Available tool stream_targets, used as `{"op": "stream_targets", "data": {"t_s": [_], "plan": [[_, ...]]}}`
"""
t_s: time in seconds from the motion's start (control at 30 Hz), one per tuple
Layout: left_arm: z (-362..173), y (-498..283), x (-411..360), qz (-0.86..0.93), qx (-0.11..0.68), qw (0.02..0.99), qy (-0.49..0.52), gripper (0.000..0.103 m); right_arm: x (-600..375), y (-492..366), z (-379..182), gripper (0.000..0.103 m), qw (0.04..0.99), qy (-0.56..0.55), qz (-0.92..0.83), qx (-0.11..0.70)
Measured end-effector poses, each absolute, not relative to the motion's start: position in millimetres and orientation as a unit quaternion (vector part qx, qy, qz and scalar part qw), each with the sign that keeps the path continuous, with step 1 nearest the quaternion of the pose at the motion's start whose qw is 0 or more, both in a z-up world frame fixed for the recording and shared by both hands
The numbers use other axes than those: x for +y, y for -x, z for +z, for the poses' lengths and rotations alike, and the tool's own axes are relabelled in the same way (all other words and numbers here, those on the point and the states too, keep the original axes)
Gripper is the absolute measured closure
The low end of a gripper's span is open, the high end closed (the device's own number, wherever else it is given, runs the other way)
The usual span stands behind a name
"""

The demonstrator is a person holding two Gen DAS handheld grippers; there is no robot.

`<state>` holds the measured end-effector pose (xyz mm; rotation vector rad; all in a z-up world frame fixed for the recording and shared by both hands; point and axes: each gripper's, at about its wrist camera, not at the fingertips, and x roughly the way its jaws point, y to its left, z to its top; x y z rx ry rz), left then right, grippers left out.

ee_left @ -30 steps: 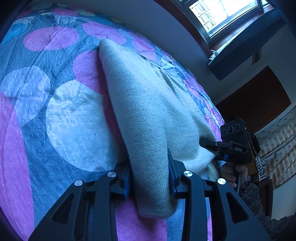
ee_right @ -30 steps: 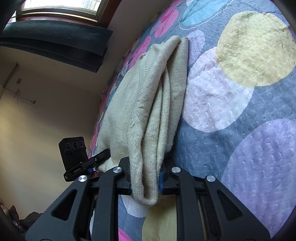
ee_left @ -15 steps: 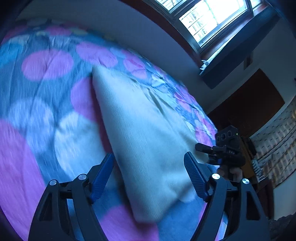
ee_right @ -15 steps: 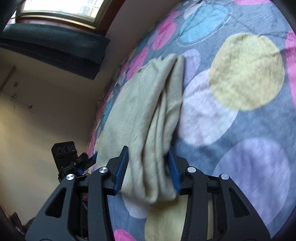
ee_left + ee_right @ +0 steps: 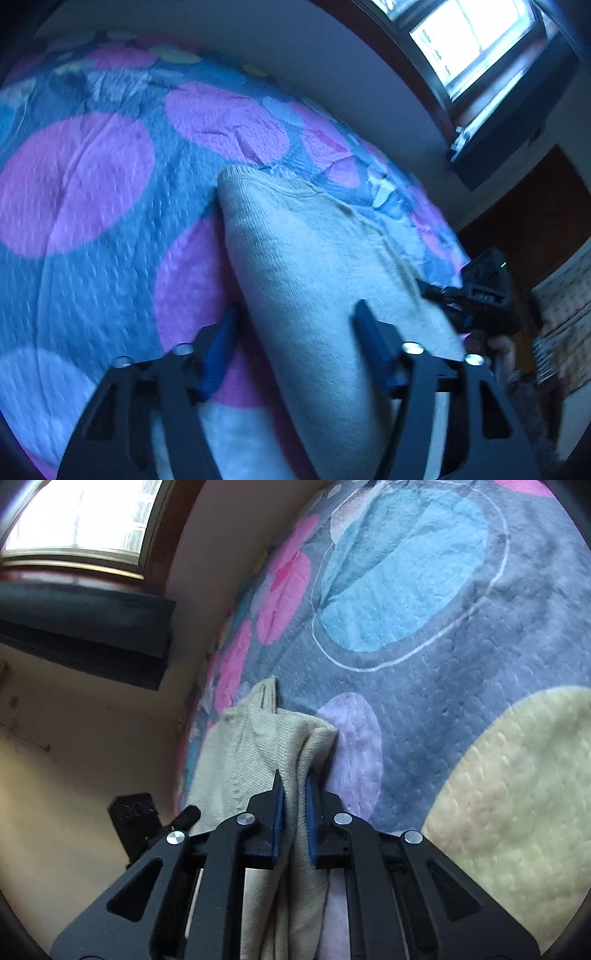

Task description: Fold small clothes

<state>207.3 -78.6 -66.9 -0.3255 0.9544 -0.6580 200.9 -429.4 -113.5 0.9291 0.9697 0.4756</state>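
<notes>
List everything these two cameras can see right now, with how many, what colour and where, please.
knit garment: one, beige, folded lengthwise on the bedspread, running between both tongs
bedspread: one, grey-blue with pink, blue, lilac and yellow circles, under the garment
window: one, bright, dark frame, high on the wall
dark ledge: one, below the window
wooden door: one, dark brown, far right in the left view
left tongs: black with blue pads, jaws apart either side of the garment
right tongs: black with blue pads, closed on the garment's edge
</notes>
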Motion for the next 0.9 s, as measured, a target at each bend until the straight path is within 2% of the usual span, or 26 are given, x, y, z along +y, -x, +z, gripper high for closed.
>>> {"op": "stream_targets", "data": {"t_s": [0.1,0.23,0.33,0.37,0.4,0.43,0.57,0.63,0.7,0.8,0.9], "plan": [[-65,-212,-80,-0.322,0.446,0.821,0.152,0.047,-428,-203,-111,0.093,0.758,-0.428,0.226,0.436],[-68,-235,-72,-0.319,0.452,0.810,0.193,0.042,-428,-204,-112,0.083,0.757,-0.433,0.225,0.434],[-72,-249,-65,-0.314,0.453,0.804,0.225,0.043,-428,-210,-116,0.083,0.751,-0.447,0.223,0.431],[-72,-251,-66,-0.310,0.454,0.805,0.224,0.049,-425,-212,-116,0.089,0.754,-0.442,0.221,0.433],[-73,-255,-69,-0.302,0.457,0.809,0.215,0.063,-423,-215,-116,0.092,0.761,-0.429,0.212,0.437],[-75,-258,-72,-0.292,0.462,0.813,0.202,0.068,-424,-215,-117,0.093,0.762,-0.427,0.208,0.441],[-76,-262,-71,-0.298,0.458,0.812,0.205,0.070,-425,-216,-119,0.093,0.761,-0.434,0.207,0.436],[-73,-258,-65,-0.307,0.460,0.804,0.217,0.068,-428,-212,-117,0.088,0.754,-0.445,0.212,0.434],[-72,-249,-58,-0.319,0.467,0.791,0.233,0.053,-434,-202,-116,0.083,0.746,-0.459,0.212,0.434],[-69,-221,-49,-0.345,0.468,0.773,0.254,0.041,-436,-177,-116,0.073,0.730,-0.476,0.228,0.433],[-68,-184,-46,-0.370,0.477,0.753,0.262,0.038,-432,-150,-115,0.069,0.722,-0.476,0.241,0.441]]}}
